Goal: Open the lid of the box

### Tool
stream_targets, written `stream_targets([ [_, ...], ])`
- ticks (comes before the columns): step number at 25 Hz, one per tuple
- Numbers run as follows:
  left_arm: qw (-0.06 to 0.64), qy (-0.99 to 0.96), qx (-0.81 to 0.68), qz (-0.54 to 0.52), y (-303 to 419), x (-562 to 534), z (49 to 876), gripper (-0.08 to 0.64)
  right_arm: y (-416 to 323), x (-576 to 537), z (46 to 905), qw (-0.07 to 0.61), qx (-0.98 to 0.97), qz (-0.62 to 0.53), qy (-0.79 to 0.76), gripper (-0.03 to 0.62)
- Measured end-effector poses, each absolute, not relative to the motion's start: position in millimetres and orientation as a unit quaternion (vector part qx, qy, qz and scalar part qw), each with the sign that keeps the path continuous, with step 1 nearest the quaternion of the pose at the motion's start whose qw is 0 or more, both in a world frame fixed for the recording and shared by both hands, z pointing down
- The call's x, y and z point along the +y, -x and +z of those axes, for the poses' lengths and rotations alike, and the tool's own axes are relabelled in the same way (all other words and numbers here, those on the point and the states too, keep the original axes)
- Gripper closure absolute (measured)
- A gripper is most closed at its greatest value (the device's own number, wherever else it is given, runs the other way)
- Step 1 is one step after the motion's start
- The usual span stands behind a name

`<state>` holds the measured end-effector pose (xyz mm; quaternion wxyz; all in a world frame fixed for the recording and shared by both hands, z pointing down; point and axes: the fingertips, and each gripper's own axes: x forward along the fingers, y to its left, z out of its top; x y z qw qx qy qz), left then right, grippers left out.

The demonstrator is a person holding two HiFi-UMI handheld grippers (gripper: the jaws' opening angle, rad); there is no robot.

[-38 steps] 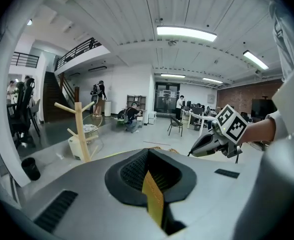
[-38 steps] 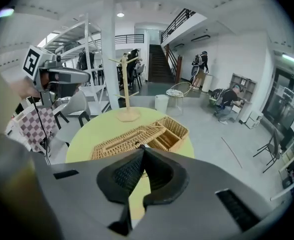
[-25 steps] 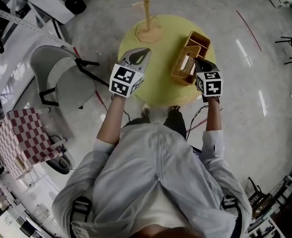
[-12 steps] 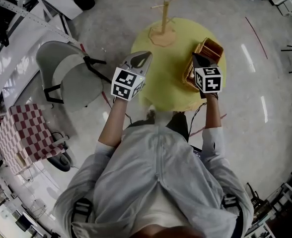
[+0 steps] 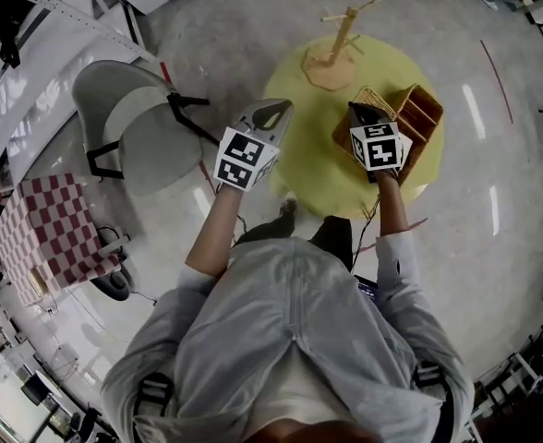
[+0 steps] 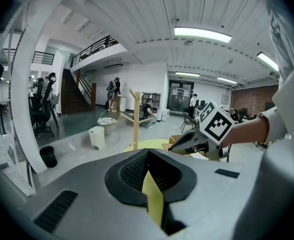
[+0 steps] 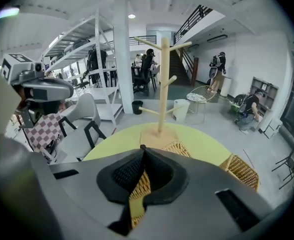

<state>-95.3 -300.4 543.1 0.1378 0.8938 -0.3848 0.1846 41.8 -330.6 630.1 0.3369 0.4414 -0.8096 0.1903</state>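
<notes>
The round yellow table (image 5: pixel 313 160) spreads beneath both grippers. The wicker box (image 5: pixel 417 111) sits on it, directly under and just beyond the right gripper (image 5: pixel 355 109), whose jaws are clenched together, empty. A wooden stand (image 5: pixel 338 40) rises farther ahead. The left gripper (image 5: pixel 281 107), off to the left, is likewise clenched on nothing.

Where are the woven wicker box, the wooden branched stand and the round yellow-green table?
woven wicker box (image 5: pixel 421 116), head view, on its right-hand compartments.
wooden branched stand (image 7: pixel 162 84), right gripper view, on its upright pole.
round yellow-green table (image 5: pixel 316 162), head view, on its bare top.
</notes>
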Motion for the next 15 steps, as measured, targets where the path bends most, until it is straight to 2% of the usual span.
stream_targets([
  [15, 0.157, -0.881, -0.389, 0.218, 114.6, -301.7, 583.3, 0.531, -26.0, -340.7, 713.9, 0.437, -0.771, 0.213, -0.411, 0.568],
])
